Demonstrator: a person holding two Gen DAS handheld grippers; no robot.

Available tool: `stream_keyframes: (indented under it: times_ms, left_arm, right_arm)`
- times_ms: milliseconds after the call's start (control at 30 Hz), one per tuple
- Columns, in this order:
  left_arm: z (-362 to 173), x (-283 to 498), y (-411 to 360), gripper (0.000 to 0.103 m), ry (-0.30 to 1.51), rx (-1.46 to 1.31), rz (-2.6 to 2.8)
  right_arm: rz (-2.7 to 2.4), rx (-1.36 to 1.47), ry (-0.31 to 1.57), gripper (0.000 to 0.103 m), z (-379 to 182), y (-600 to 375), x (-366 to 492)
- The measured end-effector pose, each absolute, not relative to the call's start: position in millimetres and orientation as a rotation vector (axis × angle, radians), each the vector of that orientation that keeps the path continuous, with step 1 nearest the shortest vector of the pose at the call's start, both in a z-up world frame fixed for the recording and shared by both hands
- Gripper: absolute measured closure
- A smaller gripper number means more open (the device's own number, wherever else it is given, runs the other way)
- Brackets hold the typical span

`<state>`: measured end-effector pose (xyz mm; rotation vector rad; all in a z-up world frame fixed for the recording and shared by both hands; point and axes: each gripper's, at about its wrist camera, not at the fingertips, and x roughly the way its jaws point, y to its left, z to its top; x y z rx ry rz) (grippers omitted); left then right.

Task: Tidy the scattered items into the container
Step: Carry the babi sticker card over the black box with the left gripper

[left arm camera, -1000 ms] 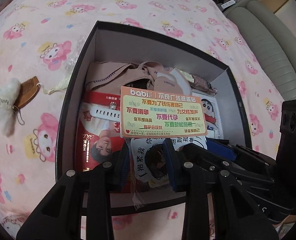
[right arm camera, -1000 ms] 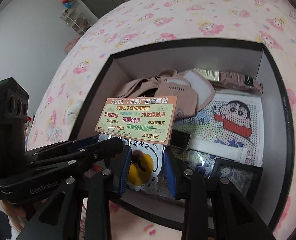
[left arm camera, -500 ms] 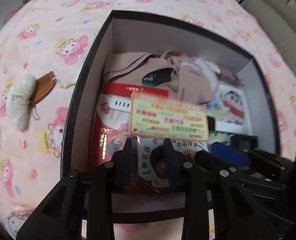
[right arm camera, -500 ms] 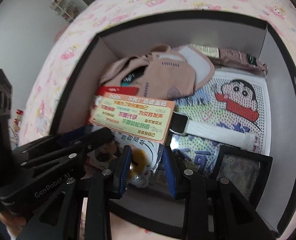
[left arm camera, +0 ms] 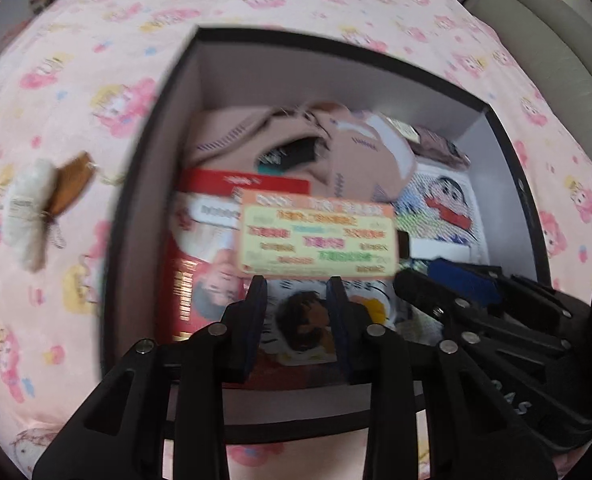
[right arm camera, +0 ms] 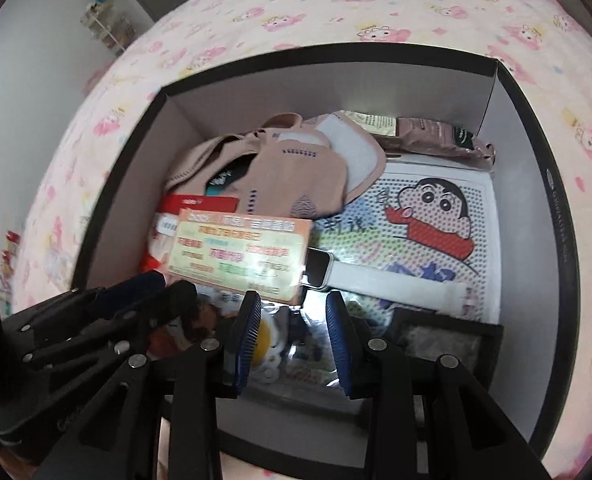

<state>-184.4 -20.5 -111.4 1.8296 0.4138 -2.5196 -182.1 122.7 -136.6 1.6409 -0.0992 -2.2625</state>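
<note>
Lowering into the black box (left arm camera: 152, 168), the sticker pack (left arm camera: 317, 236) now lies wholly within the walls at about the box's centre, over a red booklet (left arm camera: 248, 180) and just beside a white smartwatch (right arm camera: 315, 268) at its 3 o'clock. A second ago the clear sleeve's lower edge overlapped the near wall; it now sits inside it, so this item is judged all but delivered.

The orange header card runs its long axis from 9 to 3 o'clock, print upright to the left camera. The header is at the 12 o'clock end and the sleeve of stickers trails toward 6 o'clock.

The left gripper (left arm camera: 296, 284) and right gripper (right arm camera: 294, 300) both stand narrow, side by side at the pack's 6 o'clock edge. The sleeve shows in each gap, but whether the pads press it cannot be told.

Outside the box at 9 o'clock, a wooden comb (left arm camera: 72, 184) with a plush charm (left arm camera: 28, 216) waits on the pink blanket (left arm camera: 296, 8).
</note>
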Motion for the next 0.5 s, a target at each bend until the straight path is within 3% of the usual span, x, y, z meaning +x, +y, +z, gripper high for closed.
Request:
stream_keyframes:
  times_ms: [100,233,500]
  left_arm:
    - [-117,-186,-15,0.074,0.406,1.863,-2.501]
    - [-113,-187,-16,0.075,0.310,1.823,-2.427]
    - [-94,-176,-26,0.077,0.375,1.747,-2.453]
  right_arm:
    - [-2.353,1.603,0.051,0.073,-132,119,-179]
    - [-2.236,1.657,-0.037,0.073,-142,118,-179]
    - [-2.148,1.681,-0.050,0.073,-152,104,-179]
